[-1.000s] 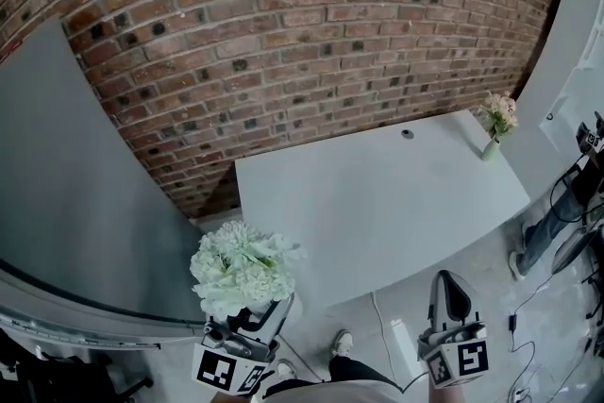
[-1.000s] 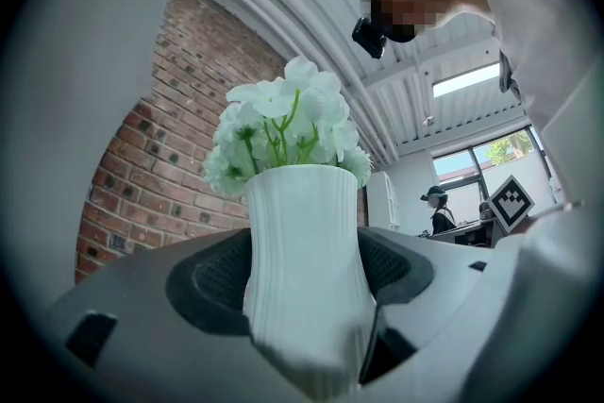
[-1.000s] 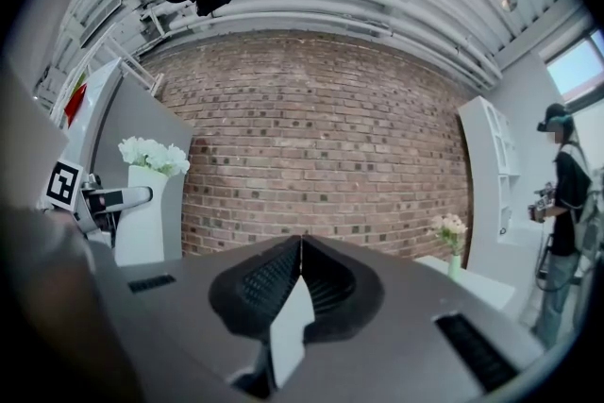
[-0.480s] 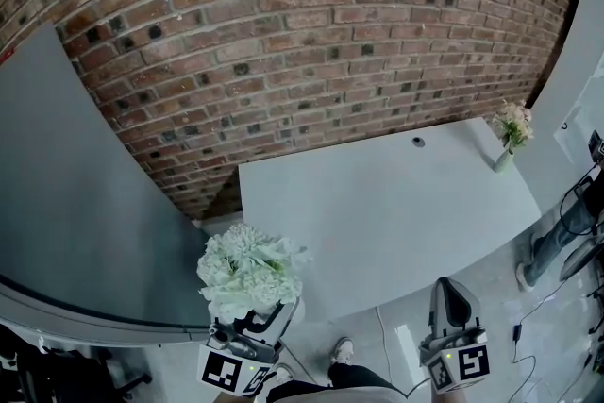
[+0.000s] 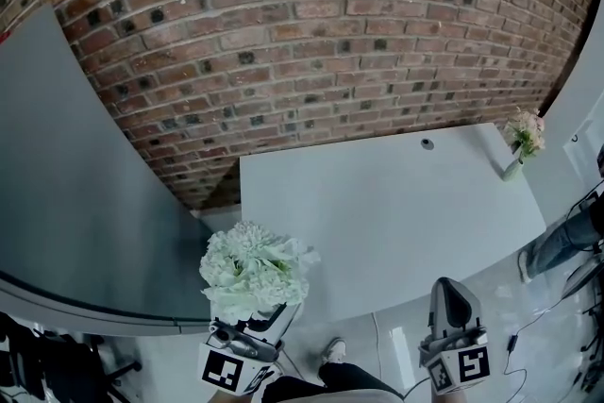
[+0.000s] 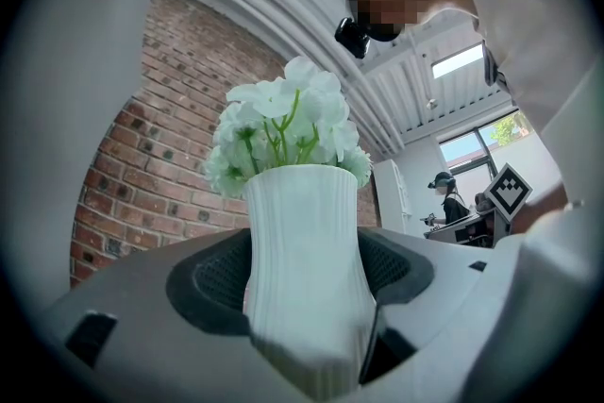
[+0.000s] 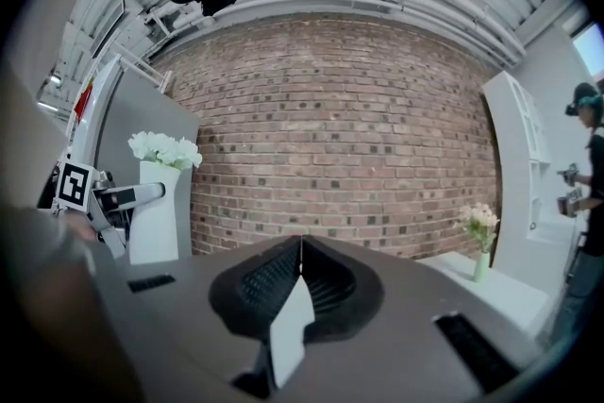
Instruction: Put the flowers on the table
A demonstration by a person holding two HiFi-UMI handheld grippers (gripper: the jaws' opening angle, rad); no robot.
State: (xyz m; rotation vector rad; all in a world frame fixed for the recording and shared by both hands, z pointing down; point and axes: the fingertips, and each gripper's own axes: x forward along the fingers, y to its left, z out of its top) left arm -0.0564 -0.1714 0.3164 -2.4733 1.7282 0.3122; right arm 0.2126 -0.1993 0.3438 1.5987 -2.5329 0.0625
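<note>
Left gripper (image 5: 257,326), near left, just short of the pale grey table (image 5: 377,203), clamps an upright white ribbed vase (image 6: 304,269) of white flowers (image 5: 253,267). Right gripper (image 5: 452,290), near right: jaws together, empty.

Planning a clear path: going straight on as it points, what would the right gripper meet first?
Probably the brick wall: the right gripper, jaws shut, aims at it. The table seems to lie below that line, though depth is unclear.
</note>
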